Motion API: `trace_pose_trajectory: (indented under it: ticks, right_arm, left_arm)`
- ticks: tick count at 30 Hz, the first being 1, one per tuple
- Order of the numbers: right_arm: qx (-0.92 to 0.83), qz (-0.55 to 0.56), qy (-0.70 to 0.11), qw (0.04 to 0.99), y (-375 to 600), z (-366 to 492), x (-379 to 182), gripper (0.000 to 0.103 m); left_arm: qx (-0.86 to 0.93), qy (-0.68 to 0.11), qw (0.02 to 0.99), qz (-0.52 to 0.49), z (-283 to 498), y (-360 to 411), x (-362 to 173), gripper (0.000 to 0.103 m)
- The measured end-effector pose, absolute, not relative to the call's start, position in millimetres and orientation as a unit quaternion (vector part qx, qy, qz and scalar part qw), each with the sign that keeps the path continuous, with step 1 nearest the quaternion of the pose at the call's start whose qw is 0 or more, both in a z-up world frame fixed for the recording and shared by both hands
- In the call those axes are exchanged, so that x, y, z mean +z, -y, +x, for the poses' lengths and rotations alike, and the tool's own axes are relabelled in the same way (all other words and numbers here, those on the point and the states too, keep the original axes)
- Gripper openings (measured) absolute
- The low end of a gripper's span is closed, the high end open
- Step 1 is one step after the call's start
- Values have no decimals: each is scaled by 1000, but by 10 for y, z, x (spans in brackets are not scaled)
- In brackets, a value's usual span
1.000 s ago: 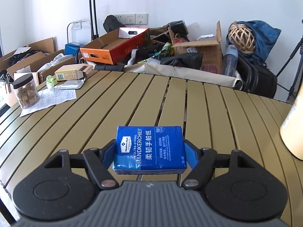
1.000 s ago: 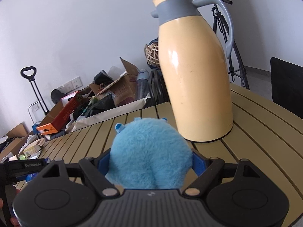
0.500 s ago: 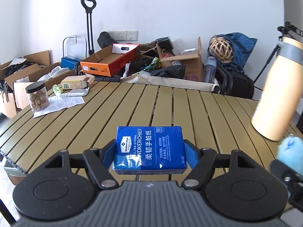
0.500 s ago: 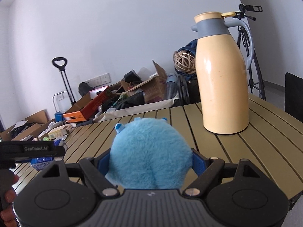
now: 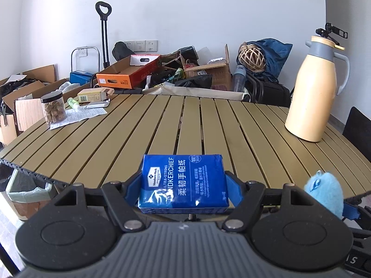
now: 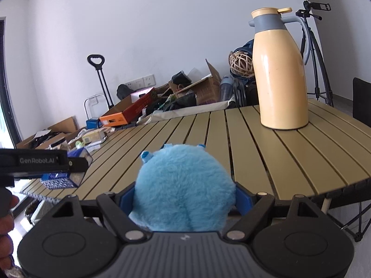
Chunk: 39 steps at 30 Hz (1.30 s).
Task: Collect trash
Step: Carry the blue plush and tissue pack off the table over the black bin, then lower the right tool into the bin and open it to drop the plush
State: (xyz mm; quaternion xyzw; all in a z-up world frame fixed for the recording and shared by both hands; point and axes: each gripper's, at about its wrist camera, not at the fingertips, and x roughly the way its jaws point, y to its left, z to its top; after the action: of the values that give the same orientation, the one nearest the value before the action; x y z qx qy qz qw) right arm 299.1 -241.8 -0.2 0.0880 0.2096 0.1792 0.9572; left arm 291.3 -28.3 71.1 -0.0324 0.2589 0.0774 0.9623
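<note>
Carrying step: tissue pack [image 5: 183, 183] is clamped by left gripper [image 5: 184, 185], blue plush [image 6: 183, 185] by right gripper [image 6: 184, 192]; release into the bin [image 5: 25, 192] at eight o'clock is judged next

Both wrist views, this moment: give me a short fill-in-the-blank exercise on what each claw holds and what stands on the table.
1. The left claw is shut on a blue pack of ____.
2. The right claw grips a fluffy toy coloured ____.
3. The cream jug stands ____ on the slatted table.
4. The jar near the papers has a ____ lid.

Missing words: handkerchiefs; blue; upright; black
</note>
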Motion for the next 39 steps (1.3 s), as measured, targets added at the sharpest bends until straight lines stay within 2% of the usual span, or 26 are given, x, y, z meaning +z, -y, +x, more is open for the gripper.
trace_pose_trajectory:
  ticks: [18, 39]
  right_arm:
    - [182, 51, -305, 933, 2347, 2471, -616, 83]
    - [189, -16, -445, 875, 1841, 2317, -1373, 83]
  left_arm:
    - [62, -307, 950, -20, 2302, 216, 130, 74]
    - [64, -399, 914, -40, 2128, -188, -825, 74]
